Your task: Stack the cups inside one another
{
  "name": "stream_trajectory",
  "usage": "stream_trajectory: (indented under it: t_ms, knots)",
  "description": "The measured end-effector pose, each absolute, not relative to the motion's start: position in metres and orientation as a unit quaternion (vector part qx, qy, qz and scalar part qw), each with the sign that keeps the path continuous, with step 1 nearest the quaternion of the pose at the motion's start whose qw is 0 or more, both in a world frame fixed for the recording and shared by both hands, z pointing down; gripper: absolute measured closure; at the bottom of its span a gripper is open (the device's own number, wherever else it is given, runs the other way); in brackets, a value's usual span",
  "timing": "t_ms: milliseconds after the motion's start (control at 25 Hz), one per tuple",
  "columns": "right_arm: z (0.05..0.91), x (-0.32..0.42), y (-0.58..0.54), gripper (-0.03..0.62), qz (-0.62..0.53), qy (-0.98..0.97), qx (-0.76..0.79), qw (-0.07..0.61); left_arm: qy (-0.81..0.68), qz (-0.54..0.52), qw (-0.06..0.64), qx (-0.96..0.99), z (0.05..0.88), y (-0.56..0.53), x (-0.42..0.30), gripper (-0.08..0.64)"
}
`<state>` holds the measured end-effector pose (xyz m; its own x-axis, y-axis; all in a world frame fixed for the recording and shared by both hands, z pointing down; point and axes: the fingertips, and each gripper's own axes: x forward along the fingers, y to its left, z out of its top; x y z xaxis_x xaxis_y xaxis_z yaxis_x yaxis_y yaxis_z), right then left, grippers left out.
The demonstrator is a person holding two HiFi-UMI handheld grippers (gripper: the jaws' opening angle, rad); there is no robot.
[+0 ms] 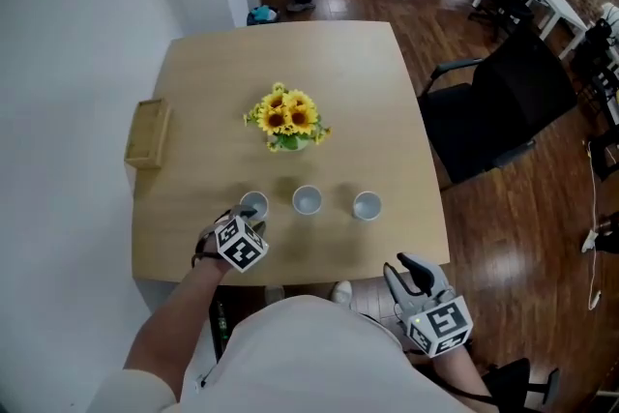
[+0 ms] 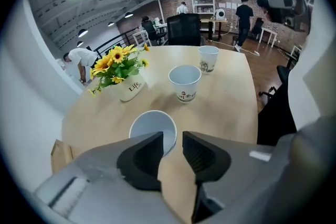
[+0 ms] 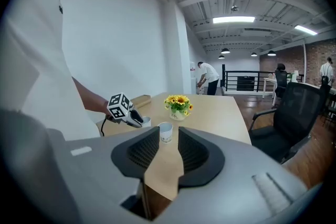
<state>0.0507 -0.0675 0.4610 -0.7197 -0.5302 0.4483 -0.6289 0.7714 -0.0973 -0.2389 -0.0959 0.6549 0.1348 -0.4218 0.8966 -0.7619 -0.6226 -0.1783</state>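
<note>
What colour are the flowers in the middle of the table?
Yellow sunflowers with green leaves, clearest in the left gripper view.

Sunflowers in a white pot (image 1: 287, 119) sit at the centre of the table (image 1: 358, 92), a wooden box (image 1: 148, 133) on its left edge, a black chair (image 1: 503, 106) off its right side.

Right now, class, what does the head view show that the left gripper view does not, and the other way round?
Only the head view: the right hand-held gripper, held off the table's near edge. Only the left gripper view: the left hand-held gripper with its jaws apart, seemingly either side of the nearest cup's rim, and the print on the middle cup and far cup. Both: all three cups in a row, the sunflowers and the table.
</note>
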Motion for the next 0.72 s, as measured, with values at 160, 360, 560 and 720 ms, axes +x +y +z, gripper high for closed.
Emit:
stream_trajectory:
  t_ms: [160,360,560,720]
  knots:
    - [0.464,0.05,-0.066,0.476,0.128,-0.915,0.321,0.208,-0.383,0.556,0.148,0.723,0.666,-0.1,-0.242,0.474]
    - [0.469,0.051,-0.065,0.477,0.13,-0.911,0.327,0.215,-0.376,0.568,0.129,0.721,0.662,-0.1,-0.244,0.538]
    - [0.471,0.046,-0.062,0.478,0.132,-0.914,0.321,0.211,-0.371,0.548,0.115,0.741,0.621,-0.102,-0.238,0.538]
    - [0.472,0.045,-0.065,0.479,0.136,-0.915,0.32,0.205,-0.368,0.524,0.094,0.762,0.574,-0.107,-0.224,0.537]
